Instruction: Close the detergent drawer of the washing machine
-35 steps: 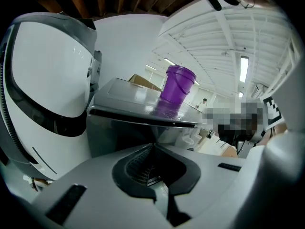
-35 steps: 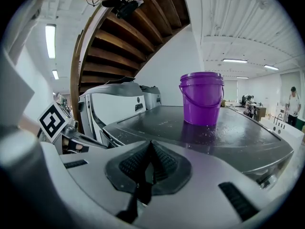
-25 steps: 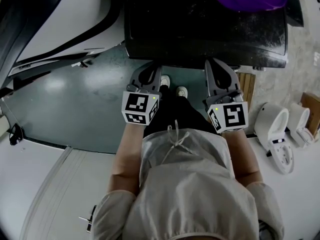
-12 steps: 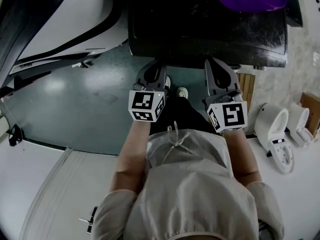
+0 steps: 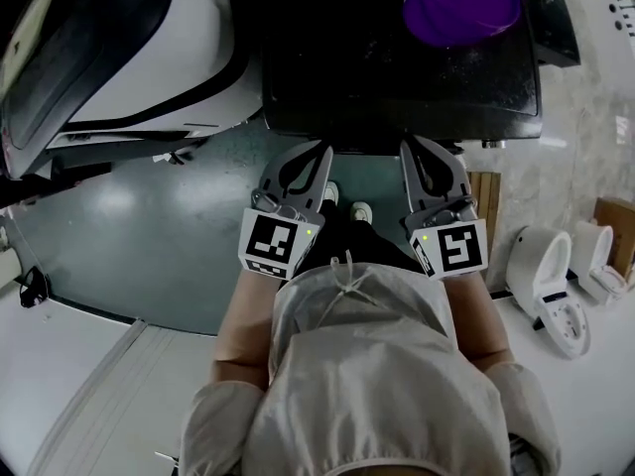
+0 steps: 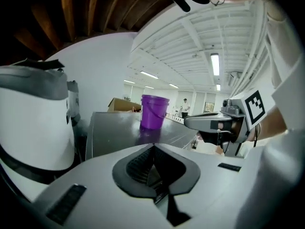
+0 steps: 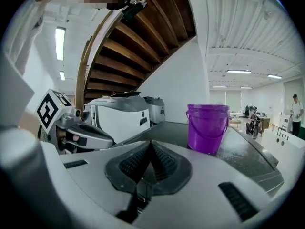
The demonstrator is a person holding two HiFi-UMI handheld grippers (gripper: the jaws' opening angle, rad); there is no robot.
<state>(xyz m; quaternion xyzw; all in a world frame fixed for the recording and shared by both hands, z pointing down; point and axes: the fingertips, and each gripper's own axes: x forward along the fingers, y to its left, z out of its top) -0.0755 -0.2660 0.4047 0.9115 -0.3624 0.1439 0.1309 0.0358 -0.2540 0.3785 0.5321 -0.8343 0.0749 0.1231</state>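
Left tool (image 5: 316,157) and right tool (image 5: 415,153) are both closed with nothing between the jaws. They are held side by side at the near edge of the dark desk (image 5: 377,87). A purple bucket (image 5: 461,3) stands at the desk's far side. The white washing machine (image 5: 129,58) sits left of the desk, well apart from both tools. Its detergent drawer can't be made out in any view.

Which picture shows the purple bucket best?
The right gripper view: the purple bucket is big and whole there, handle and all. The left gripper view shows it whole too, but smaller and farther off. The head view looks down on it, cut off by the picture's top edge.
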